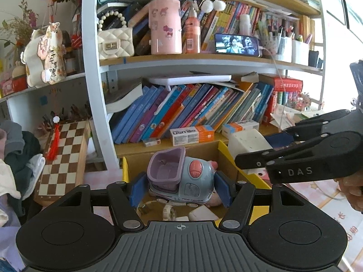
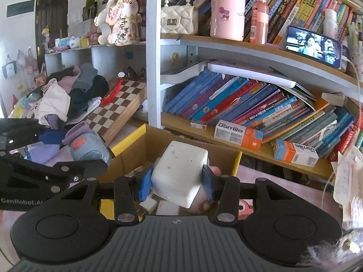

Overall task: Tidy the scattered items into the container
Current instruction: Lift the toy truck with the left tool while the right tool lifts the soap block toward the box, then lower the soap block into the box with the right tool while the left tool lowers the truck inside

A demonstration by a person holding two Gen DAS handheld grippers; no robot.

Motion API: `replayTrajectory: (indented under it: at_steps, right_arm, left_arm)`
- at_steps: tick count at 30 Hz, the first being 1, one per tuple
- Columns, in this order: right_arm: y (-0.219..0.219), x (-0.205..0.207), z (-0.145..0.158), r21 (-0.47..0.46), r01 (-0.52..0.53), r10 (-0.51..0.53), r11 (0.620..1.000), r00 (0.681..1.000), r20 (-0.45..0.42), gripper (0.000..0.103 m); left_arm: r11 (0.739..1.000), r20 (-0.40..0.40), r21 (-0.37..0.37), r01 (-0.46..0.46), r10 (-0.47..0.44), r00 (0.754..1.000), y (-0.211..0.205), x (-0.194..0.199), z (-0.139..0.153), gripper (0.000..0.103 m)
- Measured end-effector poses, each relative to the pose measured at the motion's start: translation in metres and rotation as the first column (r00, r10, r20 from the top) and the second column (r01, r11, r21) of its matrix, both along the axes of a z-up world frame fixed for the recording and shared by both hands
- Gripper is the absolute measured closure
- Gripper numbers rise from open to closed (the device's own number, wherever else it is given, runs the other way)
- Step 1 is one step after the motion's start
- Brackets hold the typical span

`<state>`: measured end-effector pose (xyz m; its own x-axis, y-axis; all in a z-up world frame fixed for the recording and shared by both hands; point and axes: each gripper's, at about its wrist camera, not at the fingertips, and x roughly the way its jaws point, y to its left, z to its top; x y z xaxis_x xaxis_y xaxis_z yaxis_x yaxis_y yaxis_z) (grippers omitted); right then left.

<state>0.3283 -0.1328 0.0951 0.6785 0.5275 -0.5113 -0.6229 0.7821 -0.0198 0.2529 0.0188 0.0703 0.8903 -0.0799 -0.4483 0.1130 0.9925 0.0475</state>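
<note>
Cardboard box (image 2: 136, 149): blue-grey plastic toy truck (image 1: 181, 179) and white plastic block (image 2: 179, 174) were pinched above it by left gripper (image 1: 181, 189) and right gripper (image 2: 177, 185); collision or rim-snagging was risked.

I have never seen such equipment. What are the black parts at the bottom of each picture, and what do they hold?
No robot: a person holds a two-finger claw in each hand, and each picture comes from a camera on one claw. The left claw grips a toy truck; the right claw grips a white block. Both hang over the yellow-edged cardboard box, which already holds small items. Behind stands a bookshelf, with a chessboard leaning beside it.
</note>
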Motion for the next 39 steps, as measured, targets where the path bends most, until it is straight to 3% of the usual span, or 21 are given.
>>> replayTrajectory:
  at_steps: [13, 22, 33, 39]
  right_arm:
    - [0.025, 0.072, -0.02, -0.021, -0.02, 0.019, 1.0, 0.997, -0.073, 0.06]
    - [0.045, 0.113, -0.039, -0.011, -0.036, 0.033, 0.999, 0.98, -0.194, 0.06]
    - [0.075, 0.159, -0.068, 0.019, -0.062, 0.064, 0.998, 0.919, -0.39, 0.06]
    - [0.079, 0.172, -0.081, 0.028, -0.052, 0.059, 0.998, 0.891, -0.449, 0.06]
  left_arm:
    - [0.999, -0.109, 0.026, -0.048, 0.051, 0.993, 0.011, 0.048, -0.028, 0.039]
    - [0.999, -0.213, -0.025, -0.037, 0.031, 0.976, 0.012, 0.077, -0.052, 0.039]
    - [0.996, -0.341, -0.084, 0.005, -0.034, 0.939, -0.003, 0.103, -0.081, 0.039]
    - [0.995, -0.39, -0.099, -0.003, -0.036, 0.92, -0.002, 0.112, -0.09, 0.039]
